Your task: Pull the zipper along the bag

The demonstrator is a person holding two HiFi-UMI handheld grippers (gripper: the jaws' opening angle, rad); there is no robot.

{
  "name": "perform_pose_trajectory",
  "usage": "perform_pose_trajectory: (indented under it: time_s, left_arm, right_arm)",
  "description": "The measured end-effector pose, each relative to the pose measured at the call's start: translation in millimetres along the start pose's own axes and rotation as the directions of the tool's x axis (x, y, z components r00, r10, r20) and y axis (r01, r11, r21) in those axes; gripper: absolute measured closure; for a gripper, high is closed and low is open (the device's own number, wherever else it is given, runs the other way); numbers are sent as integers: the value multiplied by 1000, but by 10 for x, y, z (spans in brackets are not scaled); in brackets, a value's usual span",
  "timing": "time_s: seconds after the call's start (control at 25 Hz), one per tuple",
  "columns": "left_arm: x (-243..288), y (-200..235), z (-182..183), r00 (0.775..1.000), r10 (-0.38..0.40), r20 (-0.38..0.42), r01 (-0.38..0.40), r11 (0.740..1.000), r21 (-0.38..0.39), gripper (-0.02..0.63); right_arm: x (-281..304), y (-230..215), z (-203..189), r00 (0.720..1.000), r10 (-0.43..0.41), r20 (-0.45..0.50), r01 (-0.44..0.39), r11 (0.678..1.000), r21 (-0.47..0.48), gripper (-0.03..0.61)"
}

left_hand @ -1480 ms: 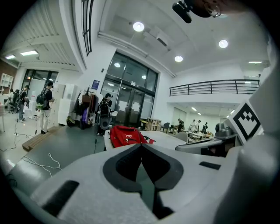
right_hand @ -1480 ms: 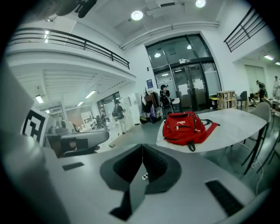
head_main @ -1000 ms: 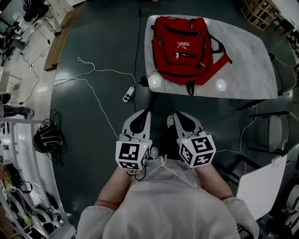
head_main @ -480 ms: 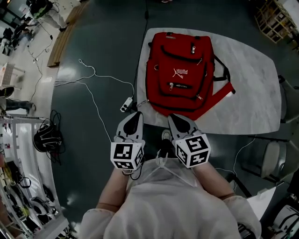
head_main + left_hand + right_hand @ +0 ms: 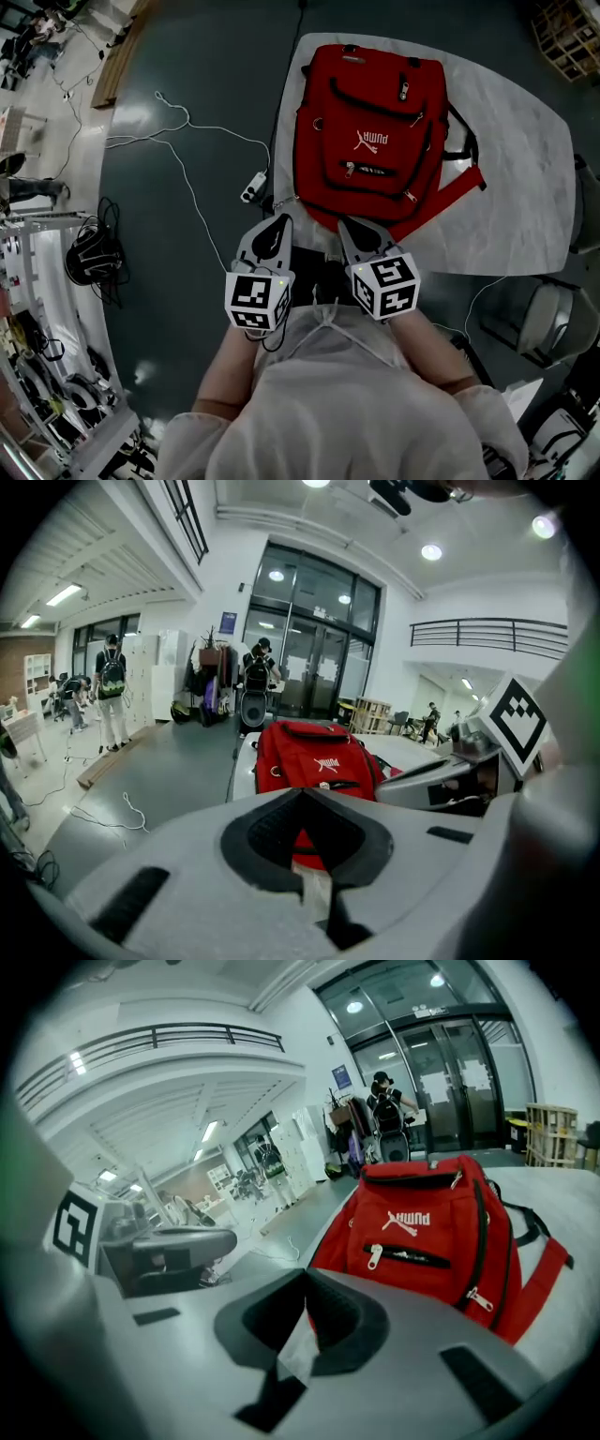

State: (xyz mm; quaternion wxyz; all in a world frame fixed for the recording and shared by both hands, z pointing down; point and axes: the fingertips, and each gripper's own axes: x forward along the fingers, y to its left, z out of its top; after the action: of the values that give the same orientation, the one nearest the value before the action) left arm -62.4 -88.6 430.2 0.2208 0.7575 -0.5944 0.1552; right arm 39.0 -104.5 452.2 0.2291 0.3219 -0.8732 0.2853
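A red backpack (image 5: 370,141) lies flat on the white marble table (image 5: 511,187), its top away from me. Its front pocket zipper pull (image 5: 350,170) faces up, and the pull (image 5: 375,1257) also shows in the right gripper view. My left gripper (image 5: 281,221) hovers shut and empty just short of the table's near edge, left of the bag's bottom. My right gripper (image 5: 345,225) is shut and empty at the bag's bottom edge. In the left gripper view the backpack (image 5: 314,757) sits straight ahead of the closed tips (image 5: 302,791). In the right gripper view the backpack (image 5: 431,1232) fills the right side.
White cables (image 5: 187,141) and a power strip (image 5: 253,187) lie on the dark floor left of the table. A coiled cable bundle (image 5: 89,267) lies further left. Chairs (image 5: 544,319) stand to the right. People stand far off by the glass doors (image 5: 258,672).
Both grippers have moved forward and down toward the table's near edge. The backpack now appears closer and larger. Both stay shut.
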Motion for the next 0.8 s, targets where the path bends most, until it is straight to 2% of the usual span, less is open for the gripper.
perform_pose_trajectory:
  time_s: [0.16,0.36,0.6,0.8]
  left_arm:
    - [121,144,-178,997,-41,-68,42,999,13,594]
    - [294,337,-444,978,-112,-177,125,990,60,594]
    - [503,508,-710,956,-166,-240,181,982,44,594]
    - [673,629,-886,948,-173,-267,200,977,74,594]
  right_arm:
    - [207,53,-231,996,-12,-85,13,1000,5,551]
    - [508,56,-448,982,-75,-173,79,997,17,551]
    - [863,-57,-736,952,-139,-274,157,987,45,551]
    - [1067,-170,-897,929,-172,-326,207,976,74,551]
